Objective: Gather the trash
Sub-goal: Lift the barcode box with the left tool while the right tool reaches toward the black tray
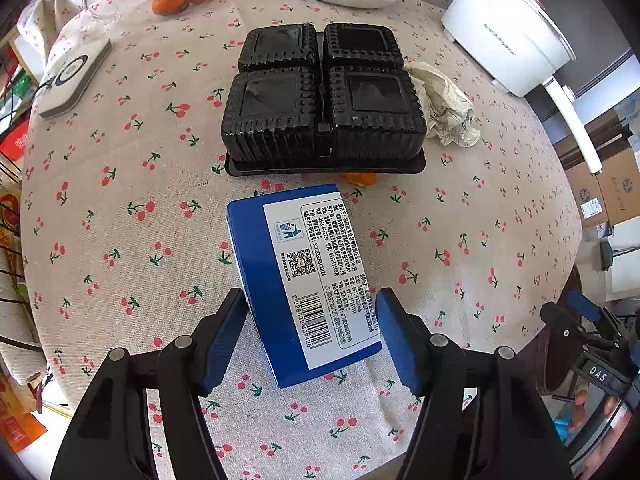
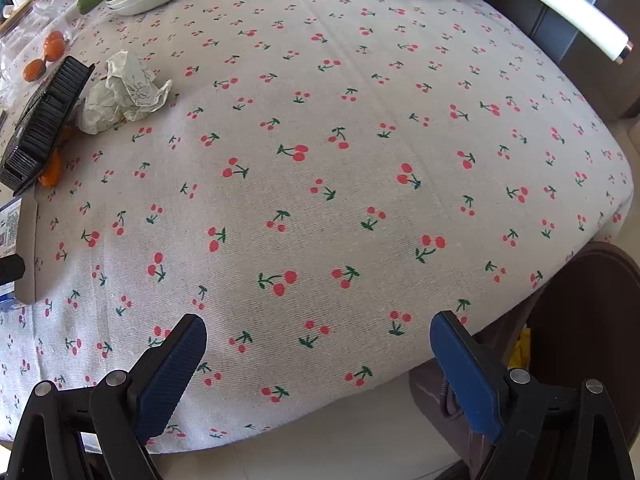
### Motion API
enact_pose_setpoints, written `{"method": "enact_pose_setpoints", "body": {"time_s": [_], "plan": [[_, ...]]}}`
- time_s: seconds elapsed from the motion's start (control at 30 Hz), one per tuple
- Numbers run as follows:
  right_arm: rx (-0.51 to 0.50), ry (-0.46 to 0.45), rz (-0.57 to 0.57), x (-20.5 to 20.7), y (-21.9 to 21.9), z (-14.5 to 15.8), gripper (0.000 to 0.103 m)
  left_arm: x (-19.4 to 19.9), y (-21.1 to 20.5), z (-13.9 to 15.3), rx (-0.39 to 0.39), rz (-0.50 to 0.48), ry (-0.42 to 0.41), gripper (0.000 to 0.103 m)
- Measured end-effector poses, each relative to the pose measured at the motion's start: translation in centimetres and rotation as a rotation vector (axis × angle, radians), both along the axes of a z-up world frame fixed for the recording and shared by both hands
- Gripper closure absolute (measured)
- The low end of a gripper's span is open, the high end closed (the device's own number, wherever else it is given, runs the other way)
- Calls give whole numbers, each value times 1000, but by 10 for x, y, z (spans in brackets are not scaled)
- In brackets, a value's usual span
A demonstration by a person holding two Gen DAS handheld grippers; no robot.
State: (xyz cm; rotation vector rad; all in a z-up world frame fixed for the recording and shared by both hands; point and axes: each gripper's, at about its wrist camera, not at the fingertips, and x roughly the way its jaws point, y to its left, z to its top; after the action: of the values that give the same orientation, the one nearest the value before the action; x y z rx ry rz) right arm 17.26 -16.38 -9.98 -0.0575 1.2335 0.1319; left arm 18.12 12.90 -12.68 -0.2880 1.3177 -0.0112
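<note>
Underneath black tray (image 1: pixel 324 96) – orange scrap (image 1: pixel 359 178), mostly hidden

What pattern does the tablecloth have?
The tablecloth is beige with small red cherries on green stems, clearest in the right wrist view.

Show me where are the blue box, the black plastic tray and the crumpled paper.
blue box (image 1: pixel 298 276): left wrist view, on its white printed label.
black plastic tray (image 1: pixel 324 96): left wrist view, on its centre ridge.
crumpled paper (image 2: pixel 122 92): right wrist view, on its middle folds.
</note>
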Motion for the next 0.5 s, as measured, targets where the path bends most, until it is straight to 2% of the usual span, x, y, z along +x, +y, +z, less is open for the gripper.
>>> {"method": "enact_pose_setpoints", "body": {"time_s": [0.27, 0.5], "plan": [[-14, -21, 70, -4, 29, 2, 9, -14, 14, 19, 1, -9, -48, 36], [78, -56, 118, 2, 65, 7, 9, -33, 56, 45, 33, 49, -126, 36]]}}
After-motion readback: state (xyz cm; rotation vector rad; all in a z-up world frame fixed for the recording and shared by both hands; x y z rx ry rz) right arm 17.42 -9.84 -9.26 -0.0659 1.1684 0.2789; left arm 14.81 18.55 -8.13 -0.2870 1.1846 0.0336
